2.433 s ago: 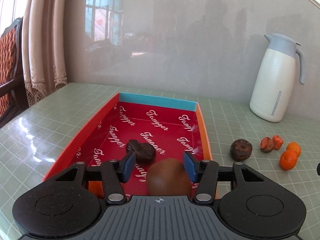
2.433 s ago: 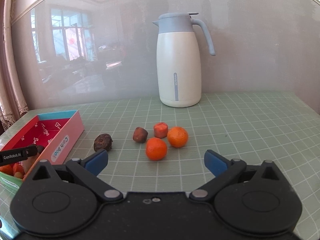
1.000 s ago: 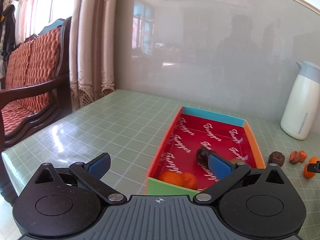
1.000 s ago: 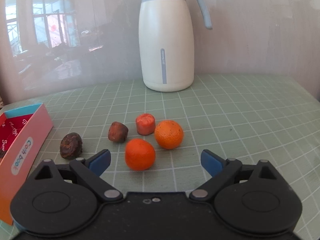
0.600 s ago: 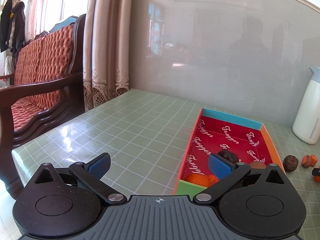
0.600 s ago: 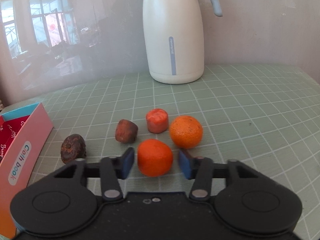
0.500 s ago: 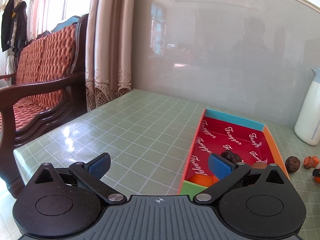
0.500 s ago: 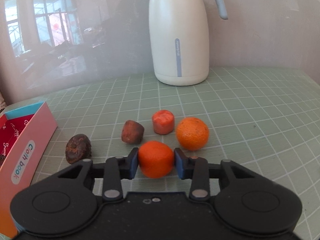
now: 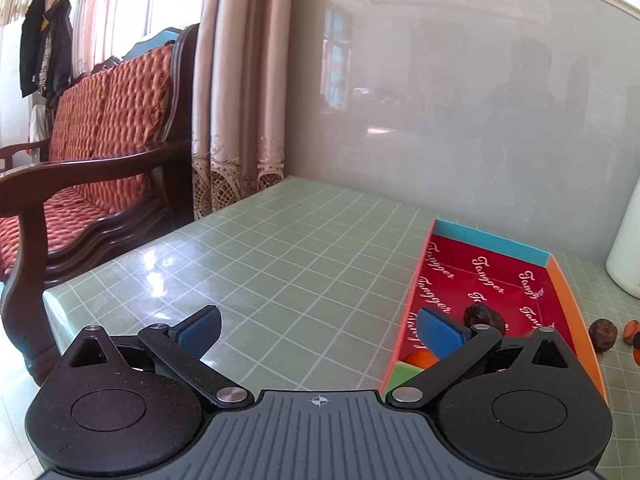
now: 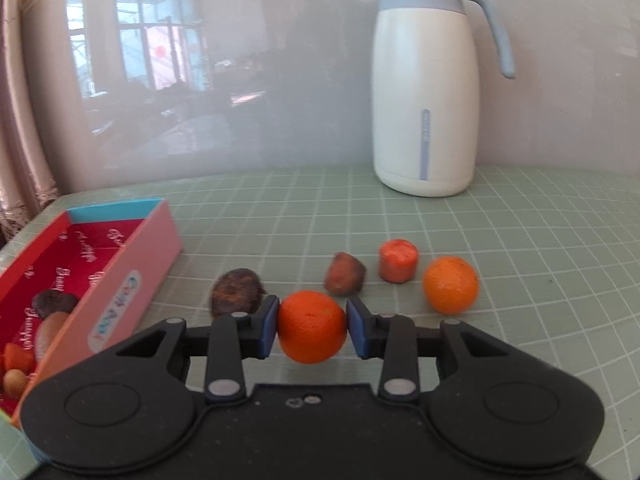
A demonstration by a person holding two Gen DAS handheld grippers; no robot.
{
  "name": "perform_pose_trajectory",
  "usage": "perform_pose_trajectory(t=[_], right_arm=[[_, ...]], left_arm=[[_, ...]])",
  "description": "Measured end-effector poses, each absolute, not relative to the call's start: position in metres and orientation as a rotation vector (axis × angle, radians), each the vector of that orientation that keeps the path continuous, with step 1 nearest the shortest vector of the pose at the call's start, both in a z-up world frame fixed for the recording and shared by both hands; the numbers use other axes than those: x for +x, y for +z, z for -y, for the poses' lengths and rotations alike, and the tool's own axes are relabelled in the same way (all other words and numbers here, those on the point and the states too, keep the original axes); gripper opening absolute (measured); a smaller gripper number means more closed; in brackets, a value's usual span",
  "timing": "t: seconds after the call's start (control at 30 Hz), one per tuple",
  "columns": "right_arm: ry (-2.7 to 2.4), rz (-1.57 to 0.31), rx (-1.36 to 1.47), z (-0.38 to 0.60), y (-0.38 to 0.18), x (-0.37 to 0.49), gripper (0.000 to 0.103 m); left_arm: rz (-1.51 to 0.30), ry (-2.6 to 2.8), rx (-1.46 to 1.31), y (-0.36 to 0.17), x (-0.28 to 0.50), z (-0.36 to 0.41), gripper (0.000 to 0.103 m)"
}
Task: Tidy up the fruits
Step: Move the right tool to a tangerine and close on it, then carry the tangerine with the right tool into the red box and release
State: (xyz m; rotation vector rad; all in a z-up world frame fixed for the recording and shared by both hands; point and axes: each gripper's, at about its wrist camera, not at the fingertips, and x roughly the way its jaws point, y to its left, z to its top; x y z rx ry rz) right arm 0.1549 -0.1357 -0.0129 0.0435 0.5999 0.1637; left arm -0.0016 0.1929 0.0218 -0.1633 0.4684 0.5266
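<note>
The right gripper point(image 10: 312, 326) has closed on the orange point(image 10: 312, 326); left gripper point(image 9: 318, 326) gapes empty. Carry it level to the box point(image 10: 132, 264) at 9 o'clock.

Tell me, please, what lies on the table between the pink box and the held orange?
In the right wrist view, one dark wrinkled fruit lies between the box and the orange held by the right hand-held gripper.

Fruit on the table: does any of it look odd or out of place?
Four pieces sit outside the box: an orange, a cut carrot-like chunk and two dark shrivelled fruits. Nothing spilled.
</note>
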Motion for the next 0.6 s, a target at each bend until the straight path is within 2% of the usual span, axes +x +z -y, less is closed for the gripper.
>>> perform_pose_trajectory(t=[0.37,0.6], right_arm=[[0.519,-0.497,0.039,0.074,0.012,0.129,0.035],[0.693,-0.502,-0.045,0.023,0.012,0.114,0.035]], left_arm=[[-0.473,0.596,-0.201,0.020,-0.009,-0.212,0.103],[-0.473,0.611,-0.196,0.018,-0.013,-0.219,0.103]])
